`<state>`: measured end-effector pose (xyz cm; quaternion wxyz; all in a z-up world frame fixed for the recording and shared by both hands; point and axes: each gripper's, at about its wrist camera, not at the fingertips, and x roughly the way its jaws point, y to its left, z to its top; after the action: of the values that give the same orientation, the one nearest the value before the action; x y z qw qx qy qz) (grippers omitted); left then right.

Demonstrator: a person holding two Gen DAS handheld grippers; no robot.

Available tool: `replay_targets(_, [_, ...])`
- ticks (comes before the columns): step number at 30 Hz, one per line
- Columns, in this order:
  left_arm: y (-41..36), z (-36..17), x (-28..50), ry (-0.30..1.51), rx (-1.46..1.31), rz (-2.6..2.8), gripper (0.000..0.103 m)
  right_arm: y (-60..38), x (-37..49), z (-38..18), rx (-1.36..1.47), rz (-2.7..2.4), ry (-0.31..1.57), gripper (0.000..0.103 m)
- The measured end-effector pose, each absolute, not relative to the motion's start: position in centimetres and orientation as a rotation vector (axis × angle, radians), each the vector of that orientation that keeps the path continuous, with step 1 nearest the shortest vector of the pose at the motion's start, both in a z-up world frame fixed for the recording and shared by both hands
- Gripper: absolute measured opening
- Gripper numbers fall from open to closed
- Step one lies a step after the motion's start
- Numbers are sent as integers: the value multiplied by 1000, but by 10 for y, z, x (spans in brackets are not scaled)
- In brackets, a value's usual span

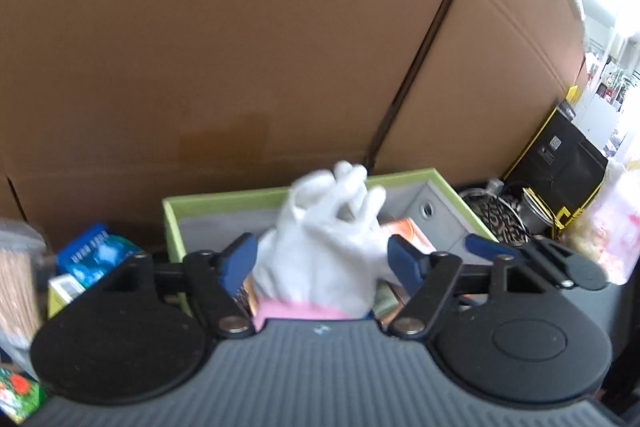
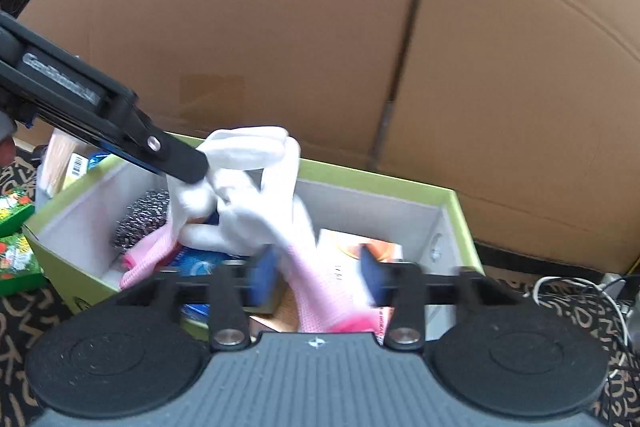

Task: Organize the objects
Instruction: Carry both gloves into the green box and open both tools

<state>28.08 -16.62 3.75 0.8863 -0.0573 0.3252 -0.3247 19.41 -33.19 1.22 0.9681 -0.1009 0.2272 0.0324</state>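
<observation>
A white glove with a pink cuff (image 1: 320, 251) sits between the blue pads of my left gripper (image 1: 320, 259), held above the green box (image 1: 224, 197). In the right wrist view the left gripper (image 2: 180, 163) pinches a white glove (image 2: 248, 155) over the box (image 2: 456, 211). A second white and pink glove (image 2: 320, 275) hangs between the pads of my right gripper (image 2: 320, 273). The box holds a steel scourer (image 2: 140, 215), a blue packet (image 2: 200, 263) and an orange packet (image 2: 380, 247).
Big cardboard boxes (image 1: 240, 47) stand right behind the green box. A blue packet (image 1: 96, 251) and a stick jar (image 1: 16, 287) lie left. A black and yellow box (image 1: 560, 163) and a wire basket (image 1: 496, 215) stand right. Green cartons (image 2: 16, 239) lie on the patterned cloth.
</observation>
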Motion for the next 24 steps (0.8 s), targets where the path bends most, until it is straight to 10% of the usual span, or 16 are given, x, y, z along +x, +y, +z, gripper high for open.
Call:
replay_targets(5, [-161, 41, 272, 630, -189, -660, 103, -339, 174, 22, -145, 57, 383, 60])
replay_targets(7, [-162, 44, 268, 620, -192, -640, 103, -338, 177, 24, -114, 84, 405, 34])
replay_targets(13, [-139, 57, 247, 616, -153, -595, 103, -324, 204, 13, -132, 16, 538, 34])
replay_targets(17, [-112, 65, 214, 563, -170, -566, 103, -319, 175, 30, -72, 52, 440, 80])
replay_targets(24, [-68, 60, 147, 551, -139, -464, 103, -288, 105, 44, -42, 40, 337, 93])
